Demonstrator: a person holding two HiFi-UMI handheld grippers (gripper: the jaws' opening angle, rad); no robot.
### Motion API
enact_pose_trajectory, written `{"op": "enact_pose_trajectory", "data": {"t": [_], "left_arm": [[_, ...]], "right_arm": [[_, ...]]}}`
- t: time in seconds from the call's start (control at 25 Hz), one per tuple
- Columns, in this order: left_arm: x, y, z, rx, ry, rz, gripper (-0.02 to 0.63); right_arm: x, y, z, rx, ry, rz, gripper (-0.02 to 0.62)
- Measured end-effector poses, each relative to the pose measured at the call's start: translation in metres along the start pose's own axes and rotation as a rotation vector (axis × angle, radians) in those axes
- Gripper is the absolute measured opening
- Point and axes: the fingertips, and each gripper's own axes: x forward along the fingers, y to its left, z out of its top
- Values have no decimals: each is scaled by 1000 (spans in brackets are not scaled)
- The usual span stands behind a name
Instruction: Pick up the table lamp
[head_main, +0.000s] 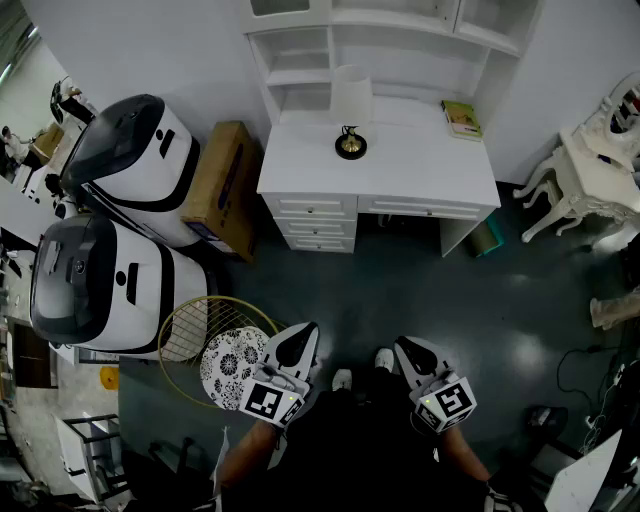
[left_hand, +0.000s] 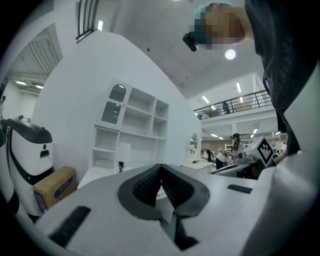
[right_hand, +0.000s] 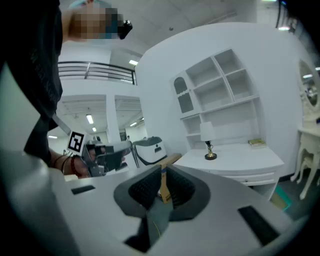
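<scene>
A: Closest in, what do the claws show?

B: The left gripper (head_main: 297, 347) and the right gripper (head_main: 412, 352) sit low by the person's body. Both pairs of jaws are pressed together, with nothing between them.

A: And the table lamp (head_main: 350, 112)?

B: It is far off at twelve o'clock, upright on the white desk (head_main: 420, 165) and well apart from both. A book (head_main: 462, 118) lies at its three o'clock.

No text legible anywhere. Cardboard box (head_main: 222, 182), 10 o'clock in head view: blue print, too small to read. Book (head_main: 461, 118), 1 o'clock: cover unreadable
</scene>
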Motion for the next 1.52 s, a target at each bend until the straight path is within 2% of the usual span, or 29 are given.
{"op": "enact_pose_trajectory", "data": {"t": [0.12,0.32,0.56,0.8,1.04,1.16,1.36,1.52], "left_arm": [[-11,4,6,4,-31,30,17],[-9,0,7,19,-29,49,17],[36,-16,27,83,-65,53,17],[72,-36,23,70,-49,92,17],[92,-47,13,66,-30,124,17],[101,-44,10,67,-20,135,17],[115,-35,12,73,-21,140,17],[123,-17,6,50,-12,148,17]], "right_arm": [[2,7,3,-39,2,23,40],[3,13,14,-70,-24,37,40],[3,-28,46,-97,-146,25,40],[-7,-61,62,-142,-191,73,40],[-6,-108,45,-81,-130,45,40],[-8,-117,44,-72,-138,71,40],[4,-135,43,-50,-120,69,40],[23,-136,44,-45,-99,80,40]]}}
